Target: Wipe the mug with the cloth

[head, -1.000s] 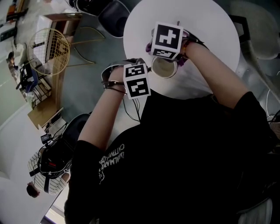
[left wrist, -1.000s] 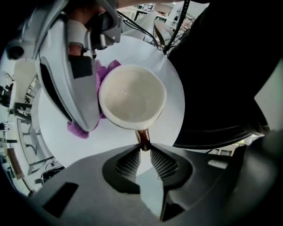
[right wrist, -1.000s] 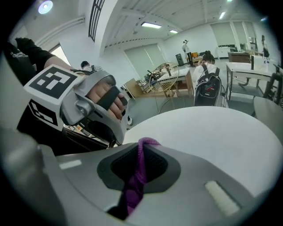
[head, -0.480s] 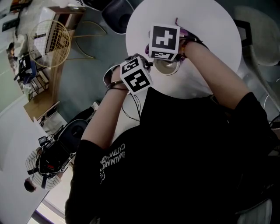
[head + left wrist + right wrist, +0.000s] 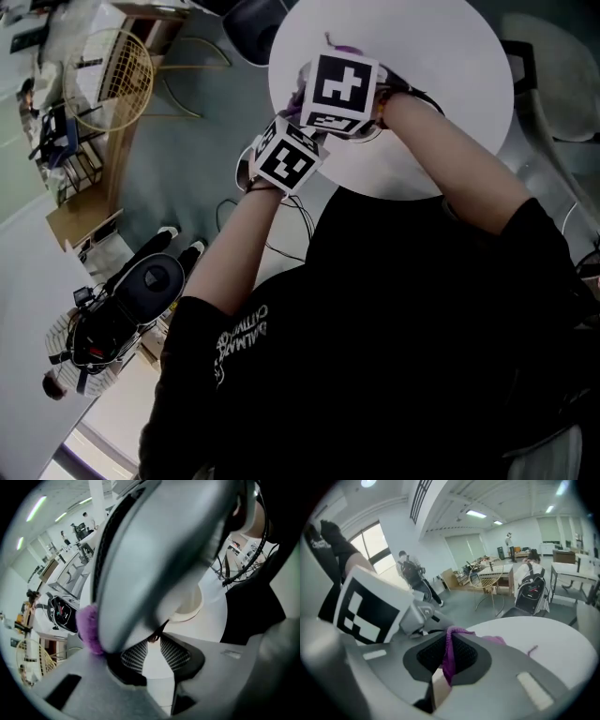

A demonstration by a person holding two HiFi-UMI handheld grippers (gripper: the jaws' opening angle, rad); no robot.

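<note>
Round white tabletop (image 5: 450,75) carries the work. Both tools are at its 8 o'clock side, nearest the person.

right claw (image 5: 449,638): pressed onto the purple cloth (image 5: 450,660), with a fold pinched between the pads. The loose end is left free, presumably for rubbing.

left claw (image 5: 152,649): pads spread and just been opening, with only bare tabletop in the gap. It is probably readying to steady the mug.

cream mug (image 5: 190,610): on the tabletop at 1 o'clock beyond the left claw, half hidden behind the right claw's body.

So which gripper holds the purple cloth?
The right gripper: its jaws pinch the purple cloth. The left gripper's jaws have just been opening, only table showing between them.
</note>
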